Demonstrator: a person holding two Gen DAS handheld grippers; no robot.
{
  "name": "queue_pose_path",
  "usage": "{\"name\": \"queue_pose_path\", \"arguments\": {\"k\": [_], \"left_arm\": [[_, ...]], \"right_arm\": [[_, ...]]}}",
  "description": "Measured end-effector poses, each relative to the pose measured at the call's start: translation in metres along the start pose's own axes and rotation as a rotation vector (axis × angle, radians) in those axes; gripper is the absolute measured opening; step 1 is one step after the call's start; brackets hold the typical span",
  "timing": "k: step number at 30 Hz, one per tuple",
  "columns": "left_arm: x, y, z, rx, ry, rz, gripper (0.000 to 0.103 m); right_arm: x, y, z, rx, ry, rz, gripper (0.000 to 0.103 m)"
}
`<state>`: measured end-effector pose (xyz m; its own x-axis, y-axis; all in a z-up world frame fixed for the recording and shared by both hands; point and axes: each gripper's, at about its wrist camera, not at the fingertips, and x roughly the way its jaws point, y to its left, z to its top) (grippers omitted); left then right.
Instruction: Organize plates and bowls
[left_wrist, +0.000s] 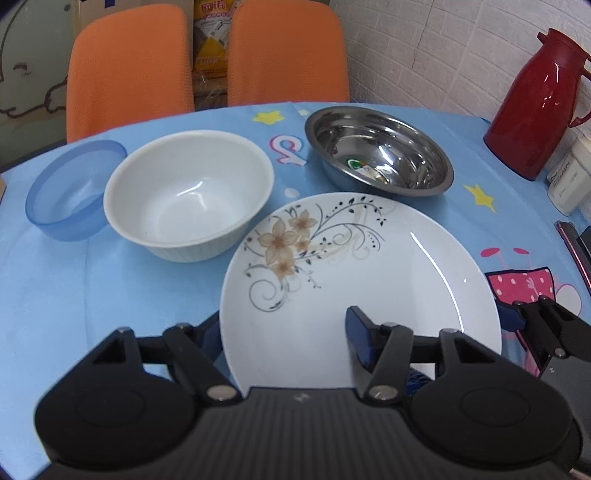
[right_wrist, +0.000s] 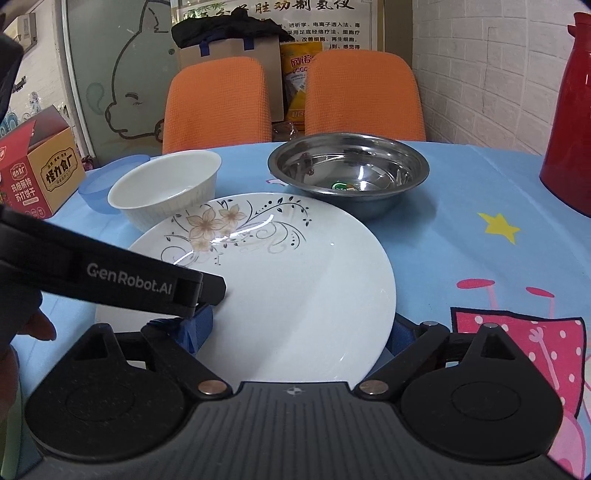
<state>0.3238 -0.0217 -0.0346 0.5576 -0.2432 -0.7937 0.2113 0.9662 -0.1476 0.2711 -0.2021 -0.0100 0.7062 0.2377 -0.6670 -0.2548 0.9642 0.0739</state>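
**Flowered plate (left_wrist: 332, 280) between two grippers**

On the bench (left_wrist: 74, 295), a blue bowl (left_wrist: 70, 192), white bowl (left_wrist: 188, 192) and steel bowl (left_wrist: 376, 147) stand behind it. The left gripper (left_wrist: 284, 328) fingers straddle its left rim, the right gripper (right_wrist: 295, 328) fingers its right; grip unclear.

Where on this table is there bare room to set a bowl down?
Bare cloth lies left of the floral plate, in front of the white bowl, and between the steel bowl and red jug. Crowded: the bowls and blue bowl cluster close behind the plate.
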Motion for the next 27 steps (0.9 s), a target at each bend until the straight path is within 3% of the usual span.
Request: {"name": "queue_pose_path", "arguments": {"k": [6, 13, 21, 27], "left_arm": [[-0.032, -0.011, -0.015, 0.048, -0.065, -0.003, 0.056], [-0.086, -0.001, -0.037, 0.017, -0.109, -0.01, 0.056], [-0.16, 0.052, -0.094, -0.077, -0.146, 0.072, 0.056], [-0.191, 0.096, -0.151, -0.179, -0.129, 0.148, 0.056]], "right_arm": [[-0.029, 0.007, -0.008, 0.027, -0.05, -0.012, 0.082], [-0.071, 0.028, -0.011, 0.001, -0.108, -0.017, 0.082], [-0.117, 0.094, -0.025, -0.06, -0.157, 0.102, 0.083], [-0.125, 0.15, -0.05, -0.113, -0.109, 0.215, 0.083]]}}
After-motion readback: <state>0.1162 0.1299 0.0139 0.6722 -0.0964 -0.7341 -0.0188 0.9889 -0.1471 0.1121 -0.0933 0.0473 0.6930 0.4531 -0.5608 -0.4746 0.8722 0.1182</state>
